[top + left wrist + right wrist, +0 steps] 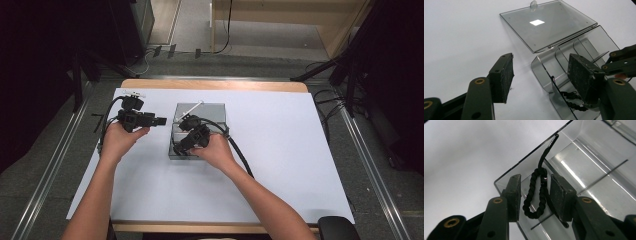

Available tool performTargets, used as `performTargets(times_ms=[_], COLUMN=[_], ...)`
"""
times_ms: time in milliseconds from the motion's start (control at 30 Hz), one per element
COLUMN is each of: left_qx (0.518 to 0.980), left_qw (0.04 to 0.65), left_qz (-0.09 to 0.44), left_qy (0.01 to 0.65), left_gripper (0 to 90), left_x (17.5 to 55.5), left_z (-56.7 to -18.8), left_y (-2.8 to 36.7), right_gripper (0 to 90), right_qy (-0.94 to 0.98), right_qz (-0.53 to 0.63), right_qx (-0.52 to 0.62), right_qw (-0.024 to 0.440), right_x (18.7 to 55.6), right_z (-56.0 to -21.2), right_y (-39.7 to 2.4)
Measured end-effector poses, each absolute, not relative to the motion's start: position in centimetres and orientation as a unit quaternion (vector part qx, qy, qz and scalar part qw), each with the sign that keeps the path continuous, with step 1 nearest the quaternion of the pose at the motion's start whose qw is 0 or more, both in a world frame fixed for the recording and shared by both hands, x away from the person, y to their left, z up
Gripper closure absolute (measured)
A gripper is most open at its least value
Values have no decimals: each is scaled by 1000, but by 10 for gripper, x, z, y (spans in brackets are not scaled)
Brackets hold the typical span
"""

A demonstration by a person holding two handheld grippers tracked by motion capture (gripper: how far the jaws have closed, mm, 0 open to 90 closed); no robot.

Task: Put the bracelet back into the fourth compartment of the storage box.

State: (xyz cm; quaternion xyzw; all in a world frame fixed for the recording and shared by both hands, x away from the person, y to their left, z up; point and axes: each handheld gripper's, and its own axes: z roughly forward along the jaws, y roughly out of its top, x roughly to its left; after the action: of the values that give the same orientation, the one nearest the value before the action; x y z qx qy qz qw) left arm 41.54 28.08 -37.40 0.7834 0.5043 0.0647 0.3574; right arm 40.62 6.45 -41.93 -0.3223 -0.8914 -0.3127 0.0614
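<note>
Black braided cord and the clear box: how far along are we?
Done: the box lid lies open flat, and the black braided cord sits in an end compartment of the clear box. In hand: the right gripper straddles the cord, pads apart from it. The left gripper hangs open beside the box. Left: probably withdrawing and closing the lid.

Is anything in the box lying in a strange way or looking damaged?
One small thing: the black cord lies in the end compartment of the clear box, but its tip sticks up over the wall. It sits between the open pads of the right tool. Nothing looks damaged.
</note>
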Motion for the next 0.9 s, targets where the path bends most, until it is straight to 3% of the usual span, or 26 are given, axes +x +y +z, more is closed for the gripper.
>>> performTargets(times_ms=[900], left_qx=[783], left_qw=[359], left_qz=[60], left_qy=[504], left_gripper=[429], left_x=[419], left_z=[-378], left_y=[270], right_gripper=[592], right_qy=[-863], right_qz=[-374], right_qx=[-339], right_qw=[31], right_x=[403], right_z=[-399], right_y=[4])
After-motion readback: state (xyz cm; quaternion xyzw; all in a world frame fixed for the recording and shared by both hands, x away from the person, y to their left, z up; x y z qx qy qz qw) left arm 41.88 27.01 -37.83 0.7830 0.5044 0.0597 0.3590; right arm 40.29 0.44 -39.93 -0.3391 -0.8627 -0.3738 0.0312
